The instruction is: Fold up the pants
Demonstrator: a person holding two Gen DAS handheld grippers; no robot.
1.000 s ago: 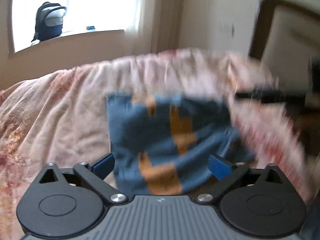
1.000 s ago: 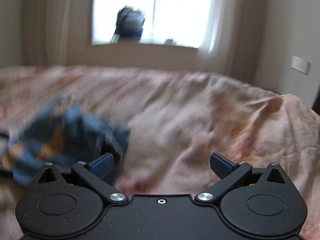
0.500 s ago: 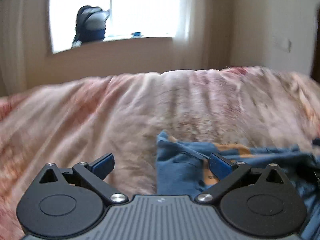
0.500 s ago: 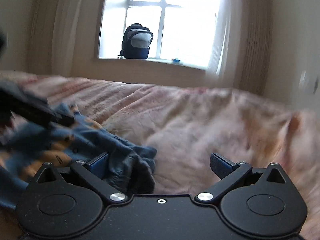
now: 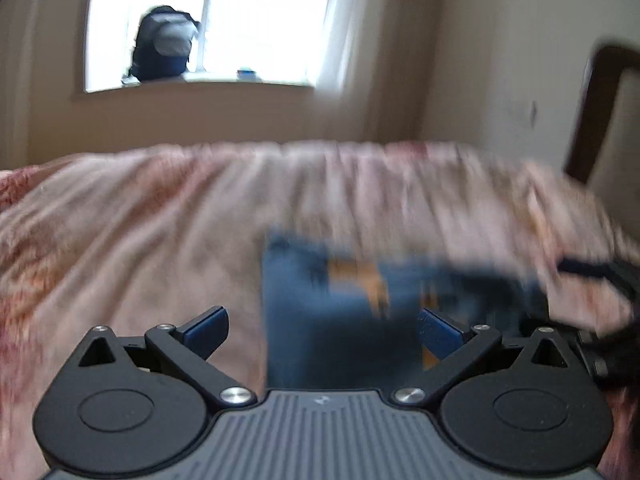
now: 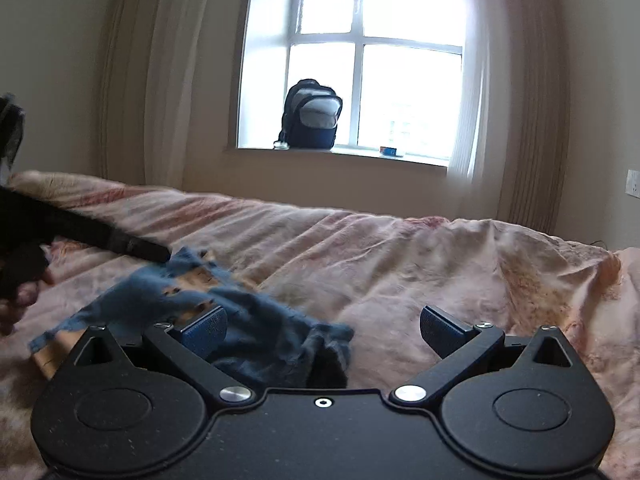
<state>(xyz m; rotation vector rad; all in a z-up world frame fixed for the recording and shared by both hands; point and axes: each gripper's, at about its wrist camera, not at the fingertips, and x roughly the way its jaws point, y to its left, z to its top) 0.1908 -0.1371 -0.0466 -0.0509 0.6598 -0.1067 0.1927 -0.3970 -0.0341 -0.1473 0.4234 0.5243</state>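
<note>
The left claw (image 5: pixel 322 326) was spread wide, grasping nothing, with the blue pants (image 5: pixel 344 312) lying blurred on the bed (image 5: pixel 160 220) between and beyond its fingers. The right claw (image 6: pixel 322 326) was also released; the pants (image 6: pixel 256 316) lay bunched by its left finger (image 6: pixel 204 330), toward the left. A backpack (image 6: pixel 312 116) stood on the windowsill (image 6: pixel 340 156).
</note>
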